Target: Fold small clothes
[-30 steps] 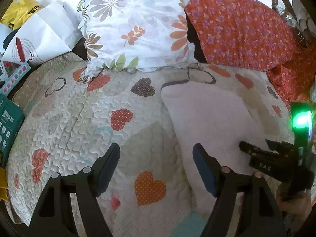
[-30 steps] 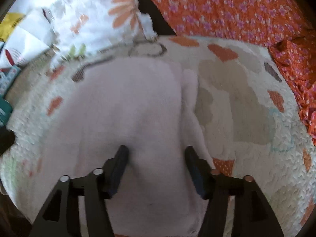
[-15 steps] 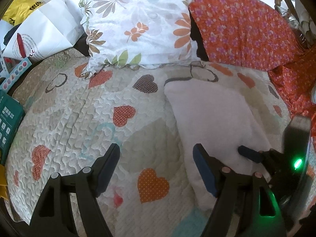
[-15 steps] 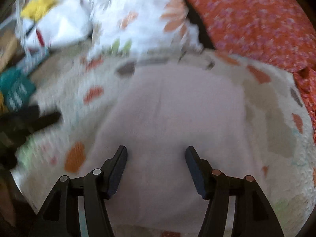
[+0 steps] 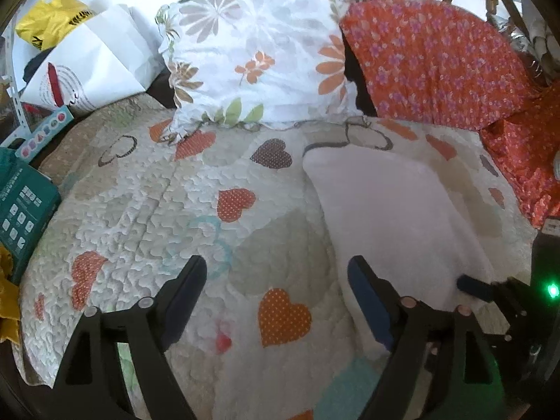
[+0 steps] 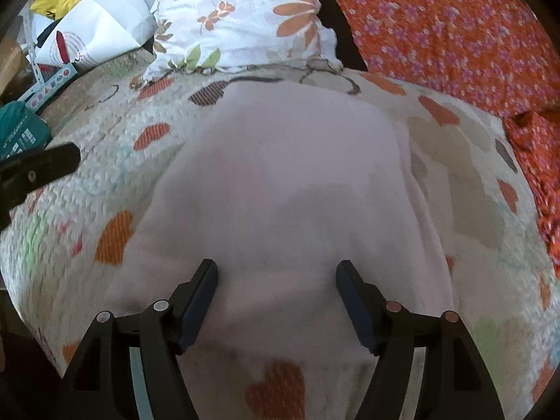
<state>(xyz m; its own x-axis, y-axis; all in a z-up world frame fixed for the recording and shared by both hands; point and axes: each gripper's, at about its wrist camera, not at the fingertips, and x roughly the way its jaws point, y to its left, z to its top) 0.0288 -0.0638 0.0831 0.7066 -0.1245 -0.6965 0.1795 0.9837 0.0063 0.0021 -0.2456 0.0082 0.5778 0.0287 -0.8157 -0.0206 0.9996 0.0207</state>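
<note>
Change: right gripper (image 6: 276,301) has pulled back toward 6 o'clock; more of the cloth (image 6: 287,196) now shows ahead of it.
Cloth: pale pink, lying flat on the quilt (image 5: 147,203), at 3 o'clock in the left view.
Left gripper (image 5: 276,297): fingers wide, over bare quilt, holding nothing.
Right gripper: fingers wide, above the cloth's near edge, empty.
Surface: heart-patterned quilt.
Room: floral pillow (image 5: 259,49) at 12 o'clock, orange blanket (image 5: 437,66) at 2, paper bag (image 5: 91,59) at 10.
</note>
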